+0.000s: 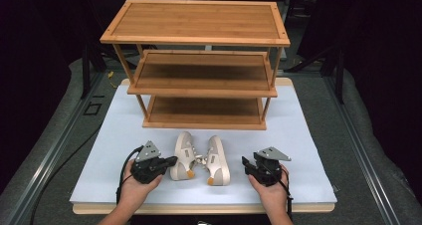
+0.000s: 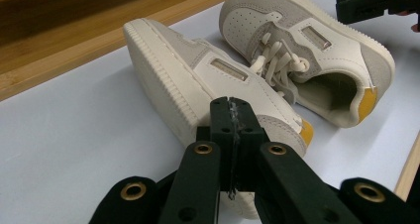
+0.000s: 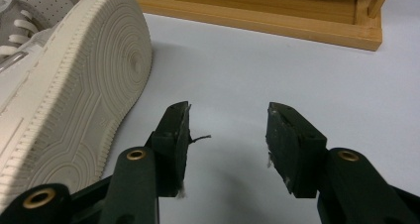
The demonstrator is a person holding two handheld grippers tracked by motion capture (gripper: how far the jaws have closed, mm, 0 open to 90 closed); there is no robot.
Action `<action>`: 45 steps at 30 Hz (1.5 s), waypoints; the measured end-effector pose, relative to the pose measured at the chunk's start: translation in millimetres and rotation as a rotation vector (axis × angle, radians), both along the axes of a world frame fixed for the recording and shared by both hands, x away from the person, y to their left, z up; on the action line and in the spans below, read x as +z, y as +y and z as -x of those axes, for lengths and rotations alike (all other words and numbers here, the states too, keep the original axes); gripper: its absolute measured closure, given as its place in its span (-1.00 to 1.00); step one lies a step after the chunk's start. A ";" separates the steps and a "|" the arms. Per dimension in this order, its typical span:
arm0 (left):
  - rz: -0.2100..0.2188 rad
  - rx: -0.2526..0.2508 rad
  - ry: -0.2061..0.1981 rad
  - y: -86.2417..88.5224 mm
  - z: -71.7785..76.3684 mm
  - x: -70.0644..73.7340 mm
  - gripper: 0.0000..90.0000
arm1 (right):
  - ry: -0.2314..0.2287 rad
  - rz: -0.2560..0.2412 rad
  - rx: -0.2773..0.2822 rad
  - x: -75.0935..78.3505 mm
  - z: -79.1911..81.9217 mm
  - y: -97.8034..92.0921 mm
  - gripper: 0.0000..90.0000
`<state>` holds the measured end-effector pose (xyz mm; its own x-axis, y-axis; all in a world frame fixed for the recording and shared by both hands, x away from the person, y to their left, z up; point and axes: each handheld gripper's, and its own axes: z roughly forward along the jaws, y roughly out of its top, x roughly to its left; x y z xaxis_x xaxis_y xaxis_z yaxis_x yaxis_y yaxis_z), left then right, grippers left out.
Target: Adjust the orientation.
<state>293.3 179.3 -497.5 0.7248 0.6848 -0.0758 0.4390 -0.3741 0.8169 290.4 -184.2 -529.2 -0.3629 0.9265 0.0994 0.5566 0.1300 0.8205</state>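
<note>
Between the two claws, a pair of cream sneakers [image 1: 199,159] lies on the counter [image 1: 298,135] before the bamboo shoe rack [image 1: 199,60]. Left claw [image 2: 232,116] is pressed together beside its sneaker and should spread before gripping the heel collar; right claw [image 3: 228,127] is spread, holding nothing.

Two cream sneakers [image 1: 200,158] with orange heel tabs lie on their sides, openings facing, laces touching, on the worktop [image 1: 124,120].
</note>
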 end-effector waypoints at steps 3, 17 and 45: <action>0.001 0.004 -0.001 2.2 0.2 -0.4 0.99 | -0.001 -0.002 0.002 0.1 0.0 -0.3 0.14; 0.030 0.048 0.015 18.4 0.7 -3.8 0.99 | -0.006 0.002 0.006 1.9 1.3 -0.3 0.19; 0.034 0.160 0.128 53.8 -13.3 -22.7 0.97 | -0.050 0.012 0.128 19.0 11.1 28.8 0.66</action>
